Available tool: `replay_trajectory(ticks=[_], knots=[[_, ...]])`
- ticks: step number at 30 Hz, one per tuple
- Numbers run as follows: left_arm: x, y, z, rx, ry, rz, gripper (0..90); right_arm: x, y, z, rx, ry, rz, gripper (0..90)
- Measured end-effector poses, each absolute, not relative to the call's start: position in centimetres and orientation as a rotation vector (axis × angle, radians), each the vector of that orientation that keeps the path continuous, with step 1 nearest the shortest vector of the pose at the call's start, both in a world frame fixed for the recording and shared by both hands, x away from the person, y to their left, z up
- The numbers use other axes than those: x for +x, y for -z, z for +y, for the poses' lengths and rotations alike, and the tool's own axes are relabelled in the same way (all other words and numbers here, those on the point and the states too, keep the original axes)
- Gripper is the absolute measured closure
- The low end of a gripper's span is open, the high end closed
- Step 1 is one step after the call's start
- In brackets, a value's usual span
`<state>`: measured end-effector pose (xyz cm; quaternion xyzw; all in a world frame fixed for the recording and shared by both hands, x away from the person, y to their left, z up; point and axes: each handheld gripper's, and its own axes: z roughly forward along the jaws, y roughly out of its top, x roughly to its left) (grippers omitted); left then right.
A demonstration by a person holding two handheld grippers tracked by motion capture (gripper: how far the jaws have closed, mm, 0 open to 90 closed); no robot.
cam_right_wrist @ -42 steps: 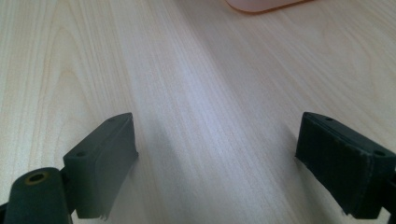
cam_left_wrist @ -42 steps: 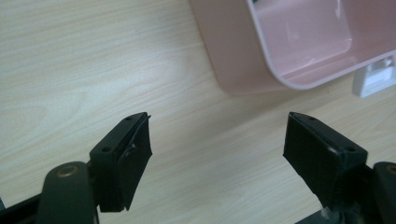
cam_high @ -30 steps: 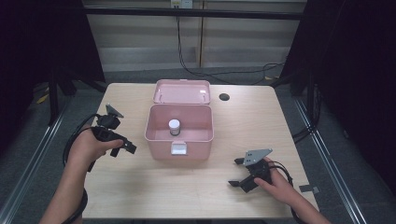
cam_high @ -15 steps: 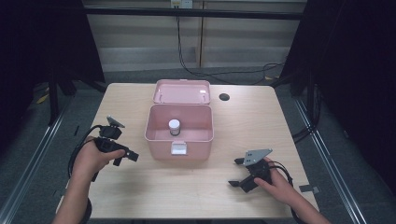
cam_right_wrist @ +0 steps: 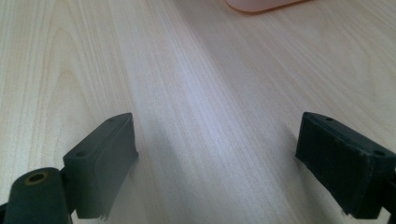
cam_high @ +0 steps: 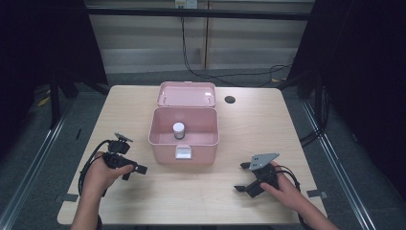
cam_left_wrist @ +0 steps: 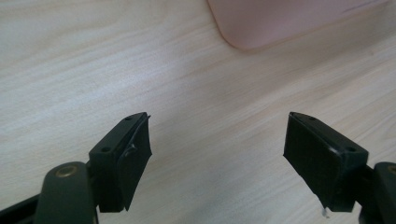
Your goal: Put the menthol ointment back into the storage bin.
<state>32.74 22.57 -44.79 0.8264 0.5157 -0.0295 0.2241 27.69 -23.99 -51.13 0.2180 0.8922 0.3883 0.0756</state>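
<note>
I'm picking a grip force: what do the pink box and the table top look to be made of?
The pink box looks like moulded plastic: uniform colour, rounded corners, a soft satin sheen. The table shows pale wood grain with a smooth matt finish; solid wood or a wood-pattern laminate cannot be told apart.

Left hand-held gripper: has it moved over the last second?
Yes. The left hand-held gripper has come down toward the near table edge, from beside the pink box's back half to beside its front corner.

pink box [cam_high: 184,139] w/ white-capped jar [cam_high: 178,129], light woodgrain table [cam_high: 268,124], black grippers' jaws.
</note>
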Motion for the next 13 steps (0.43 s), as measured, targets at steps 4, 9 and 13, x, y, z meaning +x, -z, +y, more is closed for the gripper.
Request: replay_trajectory(ticks=[4,9,13], knots=[[32.2,45.6,22.3,2.277,0.078,1.413,22.5,27.7,51.1,-24.0,0.655,-1.162,2.674,11.4],[31.8,46.4,21.9,2.290,0.083,1.405,22.5,27.7,51.1,-24.0,0.654,-1.166,2.675,11.4],[31.8,45.9,22.0,2.277,0.071,1.395,22.5,27.7,51.1,-24.0,0.654,-1.164,2.675,11.4]])
